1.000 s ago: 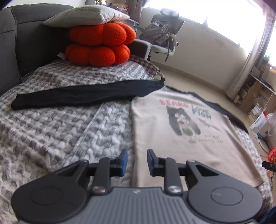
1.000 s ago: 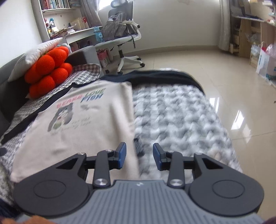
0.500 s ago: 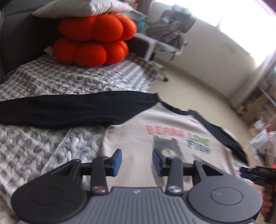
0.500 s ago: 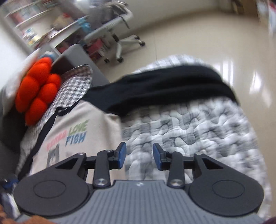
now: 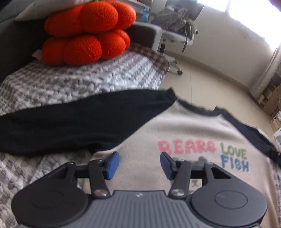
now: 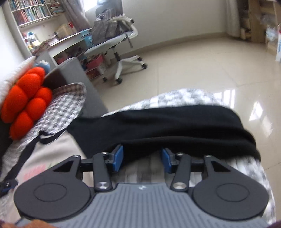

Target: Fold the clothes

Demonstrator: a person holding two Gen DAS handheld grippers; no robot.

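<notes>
Two hand-held grippers angle downward over a raglan shirt (image 5: 184, 129) spread flat, print side up, on a grey-and-white quilted bed cover (image 5: 84, 82). The left hand-held gripper (image 5: 140, 165) hovers above the beige chest panel just below the shirt's black left sleeve (image 5: 73, 122), its blue-padded jaws opening with nothing between them but the fabric lying underneath; the words "BEARS LOVE FISH" sit just to the right of its right finger. The right hand-held gripper (image 6: 142, 158) is poised at the lower edge of the black right sleeve (image 6: 175, 126), which stretches across the cover toward the bed's edge; its jaws are also opening, and the sleeve's hem lies between the pads, though motion blur makes it impossible to tell whether they touch the cloth. Neither tool grips anything. Two orange pumpkin-shaped cushions (image 5: 87, 33) are stacked at the far end of the cover beneath a pale pillow (image 6: 14, 73). Beyond lie a glossy tiled floor (image 6: 202, 66), a white office chair (image 6: 116, 43) with a bag on it, and bookshelves (image 6: 31, 12).
</notes>
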